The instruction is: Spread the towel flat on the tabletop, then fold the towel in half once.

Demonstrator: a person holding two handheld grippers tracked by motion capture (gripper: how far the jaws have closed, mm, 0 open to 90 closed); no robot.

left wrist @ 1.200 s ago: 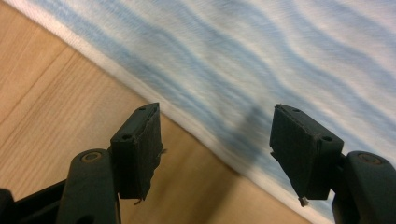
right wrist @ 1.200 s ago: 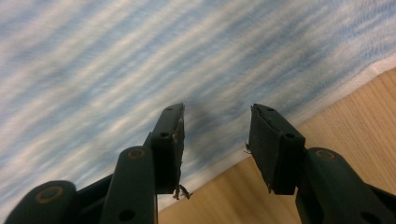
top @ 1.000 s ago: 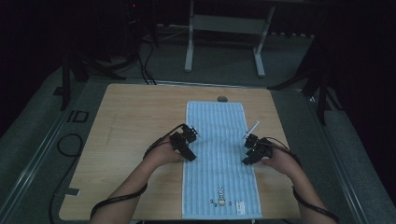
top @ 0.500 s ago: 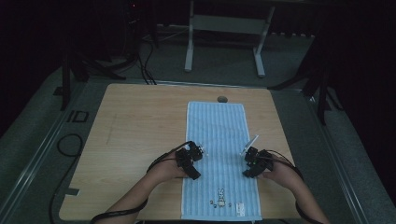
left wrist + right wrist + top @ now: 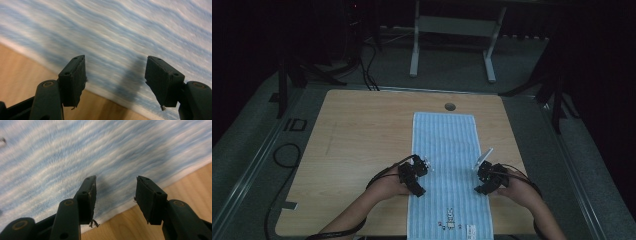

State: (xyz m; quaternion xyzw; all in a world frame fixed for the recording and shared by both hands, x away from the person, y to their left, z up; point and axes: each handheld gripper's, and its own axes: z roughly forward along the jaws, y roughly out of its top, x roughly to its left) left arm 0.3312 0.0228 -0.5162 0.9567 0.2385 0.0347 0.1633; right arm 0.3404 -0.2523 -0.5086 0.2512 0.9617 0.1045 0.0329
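The wooden surface [image 5: 362, 150] carries a blue striped towel [image 5: 447, 155] lying flat, its long axis running away from the person. The left tool [image 5: 421, 165] hangs over its left long edge, the right tool [image 5: 484, 167] over its right – equally near – both with jaws apart, the right's having just been opening, nothing gripped

Left gripper [image 5: 418, 176] jaws apart, right gripper [image 5: 486, 176] seemingly opening

Count: one blue-striped towel [image 5: 446, 165] on one wooden table [image 5: 357, 150]. Two hand-held grippers, left gripper [image 5: 418, 176] and right gripper [image 5: 484, 176]. One round hole [image 5: 450, 106] in the tabletop.
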